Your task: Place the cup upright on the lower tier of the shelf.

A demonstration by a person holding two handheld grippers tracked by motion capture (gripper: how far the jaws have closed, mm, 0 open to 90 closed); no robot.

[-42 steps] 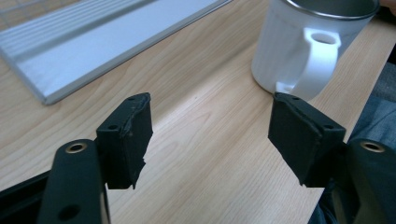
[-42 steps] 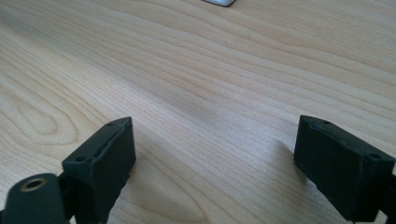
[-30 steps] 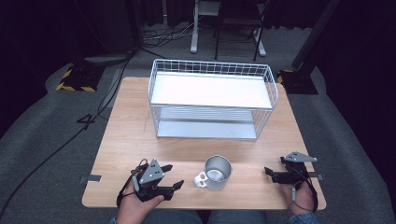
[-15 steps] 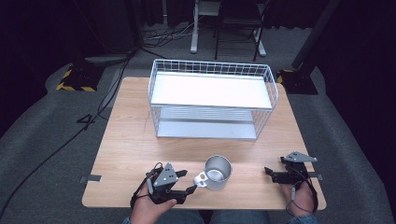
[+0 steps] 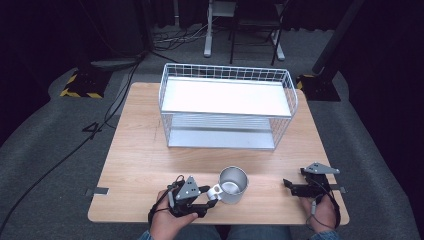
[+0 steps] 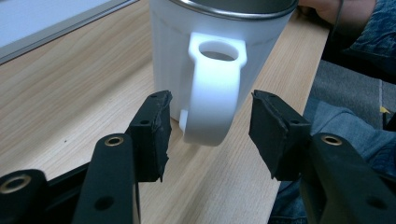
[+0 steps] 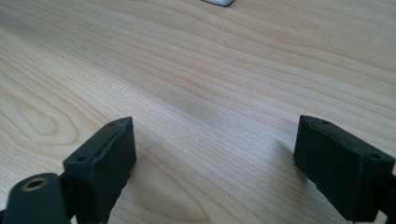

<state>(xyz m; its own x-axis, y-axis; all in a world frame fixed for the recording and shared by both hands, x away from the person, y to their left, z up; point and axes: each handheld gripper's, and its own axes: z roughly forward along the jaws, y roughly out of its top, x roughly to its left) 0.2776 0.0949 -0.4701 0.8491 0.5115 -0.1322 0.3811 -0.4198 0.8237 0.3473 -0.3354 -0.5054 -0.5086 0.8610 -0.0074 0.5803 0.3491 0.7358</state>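
A white mug (image 5: 233, 185) with a metal rim stands upright near the table's front edge, its handle (image 5: 215, 191) pointing left. My left gripper (image 5: 206, 199) is open right at that handle. In the left gripper view the handle (image 6: 214, 100) sits between the two jaws with gaps on both sides. My right gripper (image 5: 289, 186) rests low at the front right of the table, open, with bare wood between its jaws (image 7: 212, 154).
A white wire basket shelf (image 5: 227, 107) with two levels stands at the middle back of the wooden table (image 5: 140, 155). Dark floor, cables and chair legs lie beyond the far edge.
My left gripper has moved right along the front edge until its jaws straddle the mug's handle. The right gripper and the mug have stayed put.
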